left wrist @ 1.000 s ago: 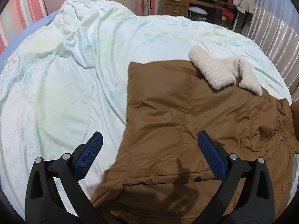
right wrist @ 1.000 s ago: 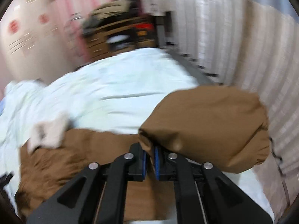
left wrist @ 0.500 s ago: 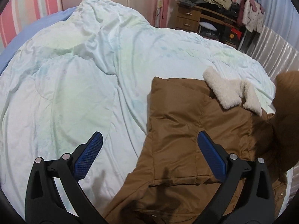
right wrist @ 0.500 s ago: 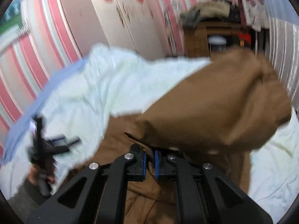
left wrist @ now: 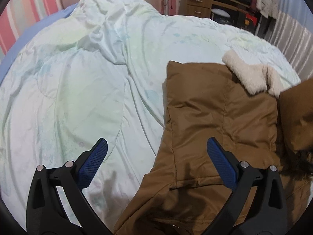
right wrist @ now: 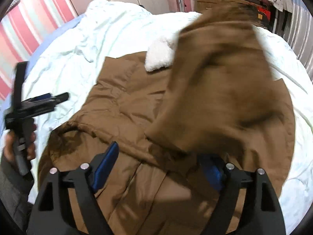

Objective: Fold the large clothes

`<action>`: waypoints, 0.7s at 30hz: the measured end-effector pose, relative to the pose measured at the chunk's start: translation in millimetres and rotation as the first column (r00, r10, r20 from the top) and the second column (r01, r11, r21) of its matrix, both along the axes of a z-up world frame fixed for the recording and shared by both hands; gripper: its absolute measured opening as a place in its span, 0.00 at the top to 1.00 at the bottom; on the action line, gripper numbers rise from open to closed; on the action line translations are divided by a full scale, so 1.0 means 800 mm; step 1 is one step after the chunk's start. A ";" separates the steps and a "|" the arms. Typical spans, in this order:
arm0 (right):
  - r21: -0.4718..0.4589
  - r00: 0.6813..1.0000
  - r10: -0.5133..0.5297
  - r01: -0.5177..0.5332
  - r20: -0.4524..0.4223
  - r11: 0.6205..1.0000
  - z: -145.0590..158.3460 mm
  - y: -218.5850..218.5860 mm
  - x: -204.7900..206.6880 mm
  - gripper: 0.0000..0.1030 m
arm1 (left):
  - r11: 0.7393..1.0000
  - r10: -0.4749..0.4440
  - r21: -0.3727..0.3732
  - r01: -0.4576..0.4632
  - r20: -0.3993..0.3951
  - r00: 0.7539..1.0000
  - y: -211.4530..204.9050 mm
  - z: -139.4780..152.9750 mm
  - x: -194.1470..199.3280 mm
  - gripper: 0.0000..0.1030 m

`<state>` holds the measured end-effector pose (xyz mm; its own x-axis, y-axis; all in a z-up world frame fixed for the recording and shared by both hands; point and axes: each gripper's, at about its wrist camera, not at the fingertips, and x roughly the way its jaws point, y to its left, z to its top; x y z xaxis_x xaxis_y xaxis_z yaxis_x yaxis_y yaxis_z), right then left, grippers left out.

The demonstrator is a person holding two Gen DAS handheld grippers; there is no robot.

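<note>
A brown padded jacket (left wrist: 215, 117) with a cream fleece collar (left wrist: 252, 76) lies on the bed, its left side folded in to a straight edge. My left gripper (left wrist: 158, 162) hovers open over the jacket's lower left edge, holding nothing. In the right wrist view the jacket (right wrist: 121, 105) fills the middle, and a blurred brown sleeve (right wrist: 225, 88) is in the air above its right half, beside the collar (right wrist: 160, 54). My right gripper (right wrist: 159, 166) is open; the sleeve's lower edge partly hides its right pad (right wrist: 212, 170). The left gripper (right wrist: 29, 105) shows at the far left, held by a hand (right wrist: 19, 146).
A crumpled pale green duvet (left wrist: 78, 88) covers the bed, over a blue sheet (left wrist: 29, 35) at the left. A wooden dresser (left wrist: 201, 5) piled with clothes stands behind. A striped padded panel (left wrist: 293, 39) runs along the right side, and pink striped walls (right wrist: 23, 29) along the left.
My right gripper swung the brown sleeve leftward over the jacket, then opened and let it go. The left gripper stayed open and shifted only slightly.
</note>
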<state>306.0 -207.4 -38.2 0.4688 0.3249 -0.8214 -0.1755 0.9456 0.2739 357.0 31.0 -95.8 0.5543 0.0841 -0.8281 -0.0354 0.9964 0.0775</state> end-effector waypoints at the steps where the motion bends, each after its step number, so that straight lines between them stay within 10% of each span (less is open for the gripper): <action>1: 0.012 1.000 -0.002 0.002 -0.003 1.000 0.003 -0.007 -0.006 0.21 | 1.000 -0.014 0.016 0.014 0.001 1.000 -0.006 0.000 -0.002 0.03; 9: -0.240 0.966 -0.254 0.256 0.038 0.937 -0.007 -0.136 -0.055 0.20 | 0.987 -0.161 0.031 0.161 -0.001 0.987 -0.055 0.006 -0.025 0.03; 21: -0.136 0.894 -0.448 0.440 -0.028 0.888 -0.062 -0.198 -0.043 0.20 | 0.950 -0.218 -0.249 0.188 -0.099 0.971 -0.100 -0.031 0.020 0.03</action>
<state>271.3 -366.1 -87.7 0.4914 -0.0113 -0.8708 0.2829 0.9478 0.1474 373.1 -48.9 -121.0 0.4307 -0.2256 -0.8738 0.1642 0.9717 -0.1699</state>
